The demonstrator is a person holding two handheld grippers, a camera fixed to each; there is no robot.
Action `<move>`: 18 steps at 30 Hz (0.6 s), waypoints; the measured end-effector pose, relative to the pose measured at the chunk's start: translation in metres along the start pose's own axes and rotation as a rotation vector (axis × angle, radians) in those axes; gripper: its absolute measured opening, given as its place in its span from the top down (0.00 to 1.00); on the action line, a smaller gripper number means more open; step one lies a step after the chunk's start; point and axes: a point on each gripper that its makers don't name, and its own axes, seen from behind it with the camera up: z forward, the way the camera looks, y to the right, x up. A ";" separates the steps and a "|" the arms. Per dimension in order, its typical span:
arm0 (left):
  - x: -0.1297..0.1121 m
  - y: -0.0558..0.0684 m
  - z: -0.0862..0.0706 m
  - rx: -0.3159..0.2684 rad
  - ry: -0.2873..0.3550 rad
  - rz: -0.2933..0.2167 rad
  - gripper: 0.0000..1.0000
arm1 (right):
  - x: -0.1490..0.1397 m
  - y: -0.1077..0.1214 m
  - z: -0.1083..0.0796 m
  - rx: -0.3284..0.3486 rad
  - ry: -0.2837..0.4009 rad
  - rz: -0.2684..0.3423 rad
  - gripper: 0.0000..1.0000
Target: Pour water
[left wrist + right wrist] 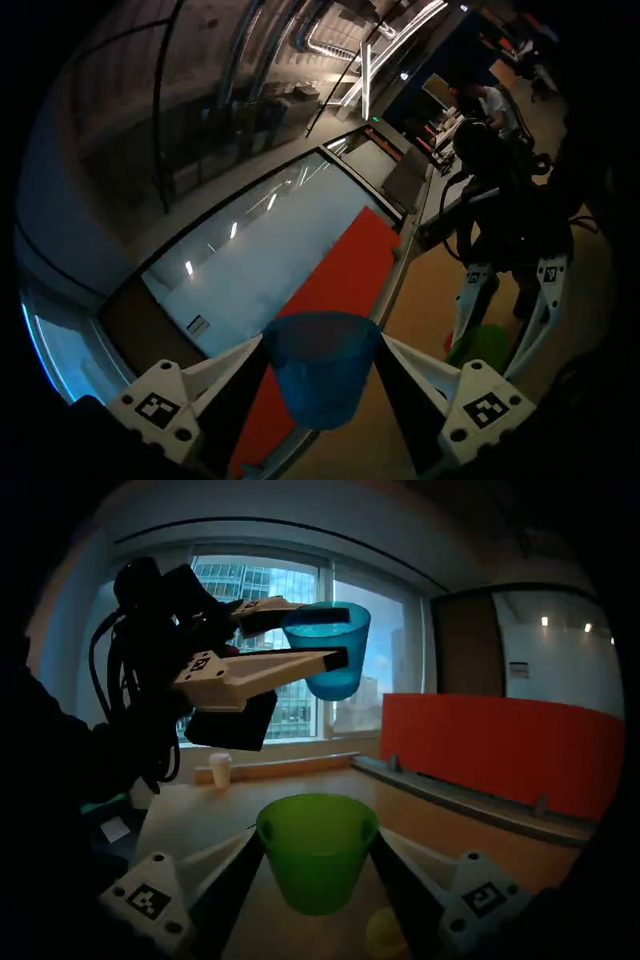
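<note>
– Green cup (316, 856) nearest, in the right gripper view. What has hold of it?

– Right gripper (317, 832). Its two fingers are drawn in against the cup's sides, one each side, just under the rim. The cup stands upright, mouth up, low over the wooden table (200, 816). A small yellow thing (386, 936) lies under it, too blurred to name.

– And the pourer?

– In the left gripper view, the left gripper (322, 344) is pressed the same way on a translucent blue cup (322, 376), a finger on either flank. From the right gripper view, that cup hangs higher than the green one and farther off, well apart from it, close to upright.

– Any water showing?

– Can't tell. No level reads through the blue plastic, no stream falls, and the green cup's inside is hidden from here.

– So which step?

– My reading: both cups are lifted and presented, and the pour is not yet begun.

– What does the next move call for?

– Probably bringing the blue cup nearer until its lip sits over the green mouth, then rolling the left wrist slowly. The right side should only hold level. With such a drop between them, tipping from up there would likely splash.

– Farther back?

– A white paper cup (219, 768) on the ledge, a red partition (496, 744) along the table's far edge, then the window (384, 664) with towers outside.
</note>
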 end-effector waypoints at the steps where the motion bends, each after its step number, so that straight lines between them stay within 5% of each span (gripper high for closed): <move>1: 0.000 0.000 0.001 0.000 0.000 0.011 0.13 | 0.000 0.000 0.001 0.001 0.001 0.000 0.10; 18: 0.007 -0.002 0.011 0.010 -0.002 0.160 0.13 | 0.000 -0.003 0.006 0.015 0.003 0.002 0.10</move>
